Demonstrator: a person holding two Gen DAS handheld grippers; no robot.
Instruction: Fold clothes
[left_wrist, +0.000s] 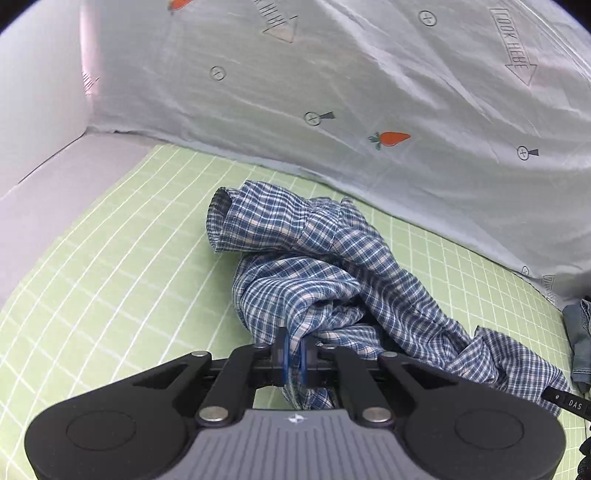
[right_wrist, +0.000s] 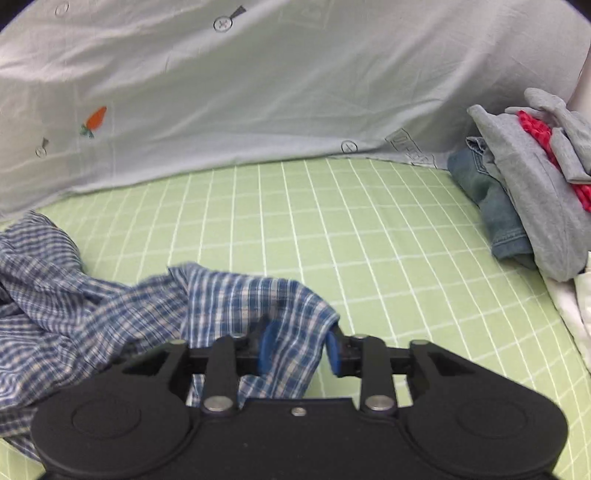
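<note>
Cloth of the plaid shirt (left_wrist: 314, 266) is thin and limp, judging by the way it lies in soft, deep folds on the green sheet (left_wrist: 110, 277); it is likely light, with no stiffness to hold a shape, and it would sag wherever it is not supported. The shirt lies crumpled, not folded, in the middle of the bed.

At the left, the left gripper (left_wrist: 293, 356) is closed tight on a pinch of the plaid cloth, its blue pads nearly meeting with fabric between them. A cuff or sleeve opening (left_wrist: 221, 206) stands up at the far left of the heap, and a hem or seam such as this is judged the best place for a hold, since a pinch in mid-cloth only gathers a bunch.

Farther right, the right gripper (right_wrist: 297, 347) is seen with its pads set apart and an edge of the shirt lying between them; the cloth is spanned, but a firm grip is not shown.

Behind the shirt, a pale cover (left_wrist: 369, 92) printed with carrots is draped down to the sheet, which limits room at the back. At the right, a pile of clothes (right_wrist: 524, 199) in grey, denim and red is stacked near the edge, so less room is left for spreading the shirt that way.
</note>
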